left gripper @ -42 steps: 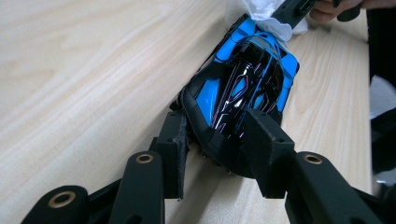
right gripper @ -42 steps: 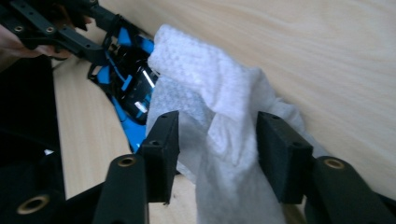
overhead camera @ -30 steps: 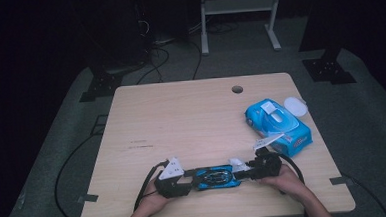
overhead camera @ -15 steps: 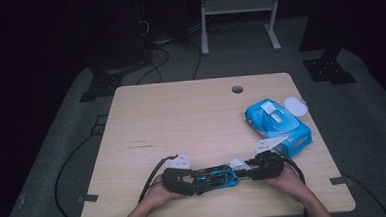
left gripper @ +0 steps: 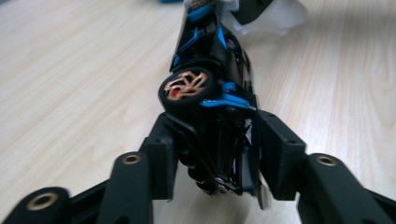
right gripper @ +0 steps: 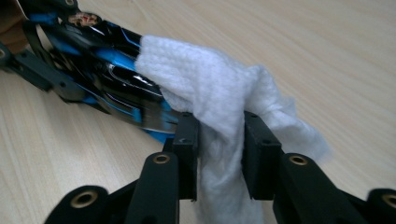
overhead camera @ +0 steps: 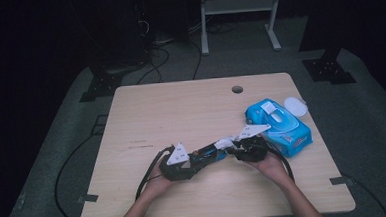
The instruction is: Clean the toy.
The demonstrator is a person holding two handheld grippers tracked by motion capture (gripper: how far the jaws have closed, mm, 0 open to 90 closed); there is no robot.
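A black and blue toy car is held above the table near its front edge. My left gripper is shut on the car's rear end, where a wheel with a gold hub shows. My right gripper is shut on a white wet wipe. The wipe lies against the car's glossy body at its other end. In the high view the wipe shows as a small white patch between the two grippers.
A blue pack of wet wipes lies at the table's right side, just beyond my right gripper. A white round lid sits behind it near the edge. The wooden table has a cable hole at the back.
The car and both grippers have tilted: the right end has risen toward the wipe pack and the left hand has shifted right. The wipe still rests on the car.
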